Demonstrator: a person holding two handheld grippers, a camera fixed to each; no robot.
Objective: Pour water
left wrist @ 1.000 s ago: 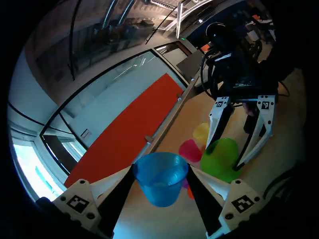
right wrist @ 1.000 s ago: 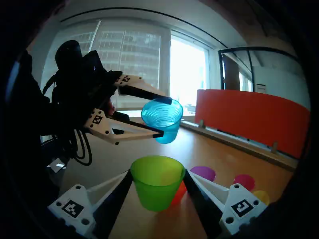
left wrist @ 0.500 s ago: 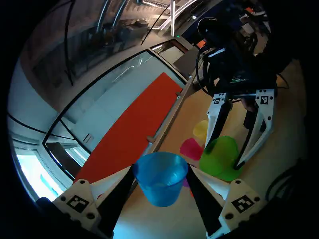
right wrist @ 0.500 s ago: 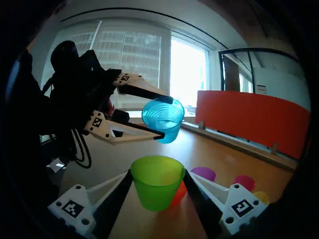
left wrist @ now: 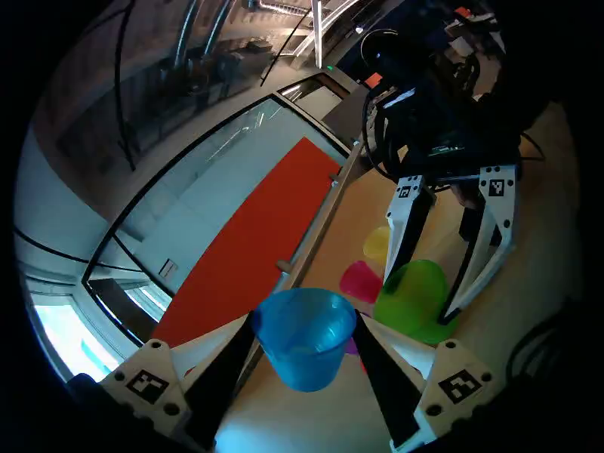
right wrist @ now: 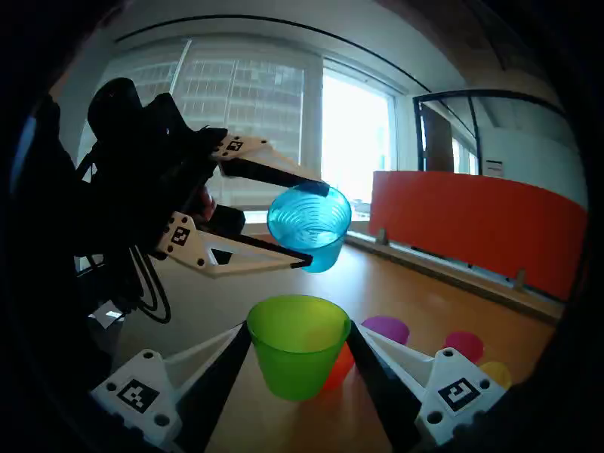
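My left gripper [left wrist: 303, 341] is shut on a clear blue cup [left wrist: 305, 337] holding a little water. In the right gripper view that blue cup [right wrist: 310, 227] hangs tilted, mouth turned toward the camera, above and just behind the green cup [right wrist: 298, 343], with the left gripper [right wrist: 308, 223] pinching it. My right gripper [right wrist: 299, 343] is shut on the green cup, held upright above the wooden table [right wrist: 249, 415]. The left gripper view shows the green cup [left wrist: 415, 300] farther off between the right gripper's fingers [left wrist: 400, 226].
Several small cups rest on the table: purple [right wrist: 386, 328], pink [right wrist: 463, 345], yellow [right wrist: 494, 372] and an orange one [right wrist: 337, 364] behind the green cup. An orange partition [right wrist: 483, 226] runs along the table's far edge. Cables and a person's dark sleeve [right wrist: 121, 196] sit at left.
The blue cup has tipped further, its mouth turning more toward the green cup, and the left gripper has rotated a little. The green cup has stayed put.
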